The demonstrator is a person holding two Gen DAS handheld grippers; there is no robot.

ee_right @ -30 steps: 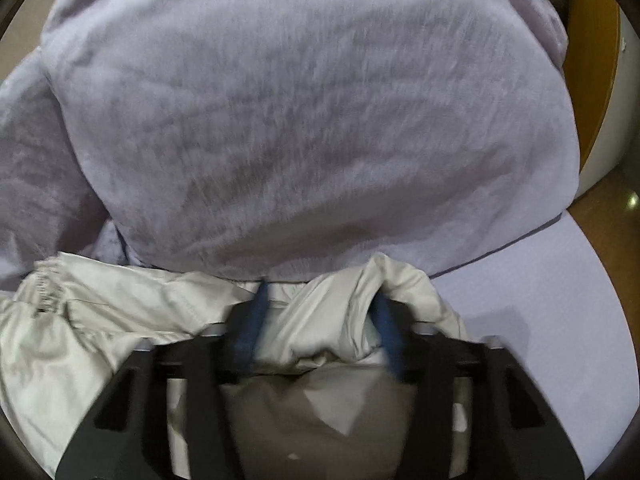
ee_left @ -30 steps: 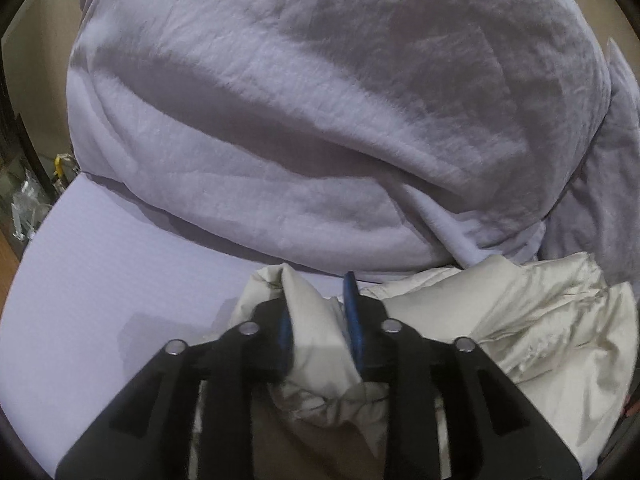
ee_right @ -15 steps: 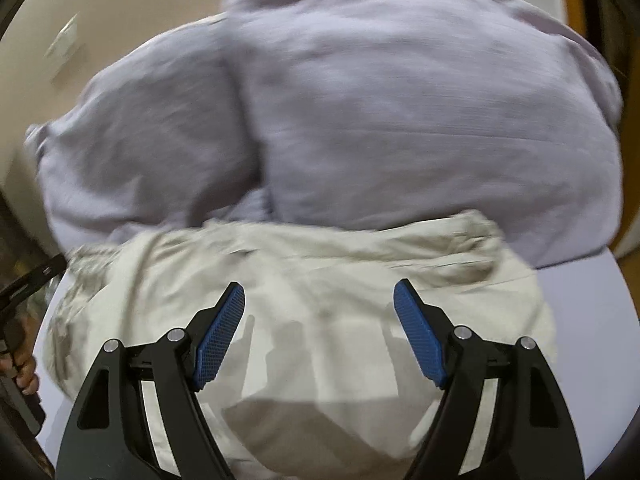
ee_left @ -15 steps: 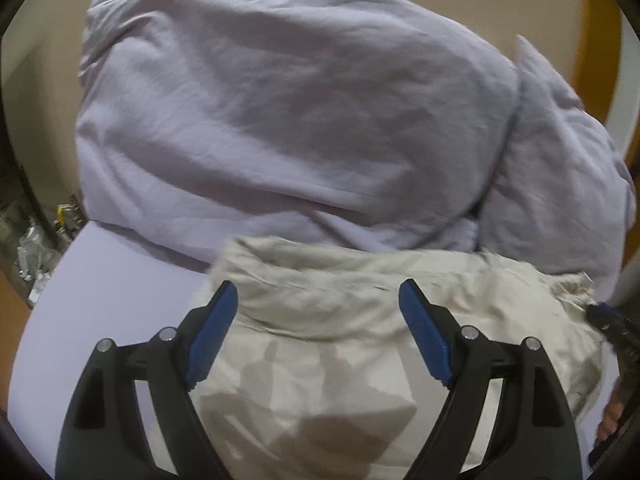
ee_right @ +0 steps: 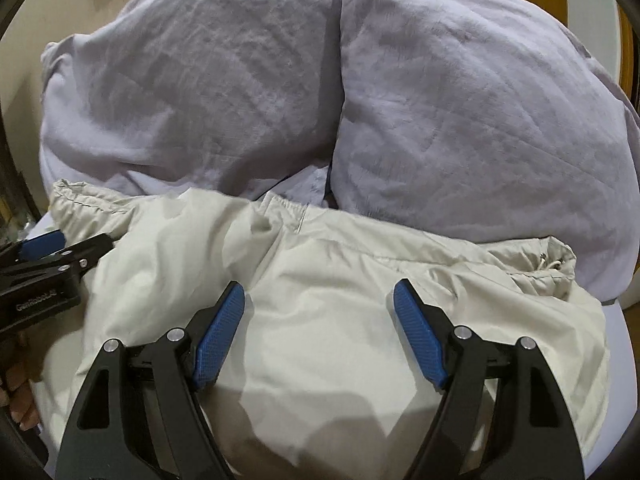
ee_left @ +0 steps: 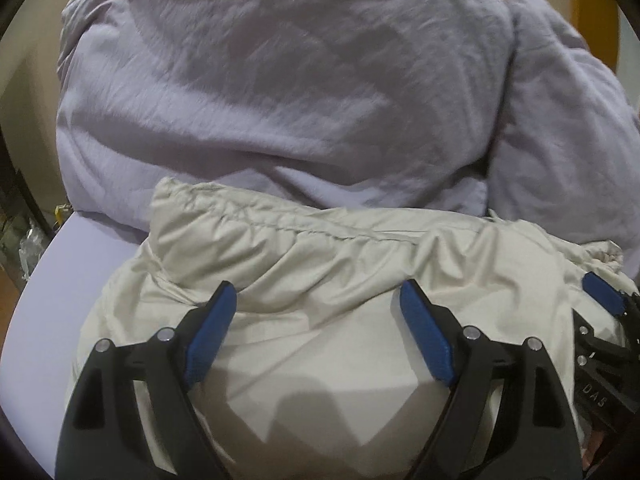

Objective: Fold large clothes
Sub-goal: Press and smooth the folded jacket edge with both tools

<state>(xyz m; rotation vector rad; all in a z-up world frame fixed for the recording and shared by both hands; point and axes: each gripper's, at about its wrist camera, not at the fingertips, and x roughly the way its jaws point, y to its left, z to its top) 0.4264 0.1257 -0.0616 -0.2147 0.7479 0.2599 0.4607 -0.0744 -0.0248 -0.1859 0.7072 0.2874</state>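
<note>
A cream-coloured garment (ee_left: pixel 320 264) with a gathered elastic hem lies folded in a bundle on the lilac bed sheet (ee_left: pixel 52 304), in front of the pillows. It also shows in the right wrist view (ee_right: pixel 340 280). My left gripper (ee_left: pixel 318 308) is open and empty just above its near part. My right gripper (ee_right: pixel 319 308) is open and empty above the same garment. The right gripper's tip shows at the right edge of the left wrist view (ee_left: pixel 604 300). The left gripper shows at the left edge of the right wrist view (ee_right: pixel 44 256).
Two big lilac pillows (ee_right: pixel 192 92) (ee_right: pixel 472 112) lie against the wall right behind the garment. The sheet (ee_right: pixel 618 344) ends at the bed's right edge. Clutter on the floor (ee_left: pixel 24 236) shows past the left edge of the bed.
One second ago both grippers were shut on bunched folds of the cream garment. They have let go, opened wide and pulled back. The garment now lies flatter on the bed.
</note>
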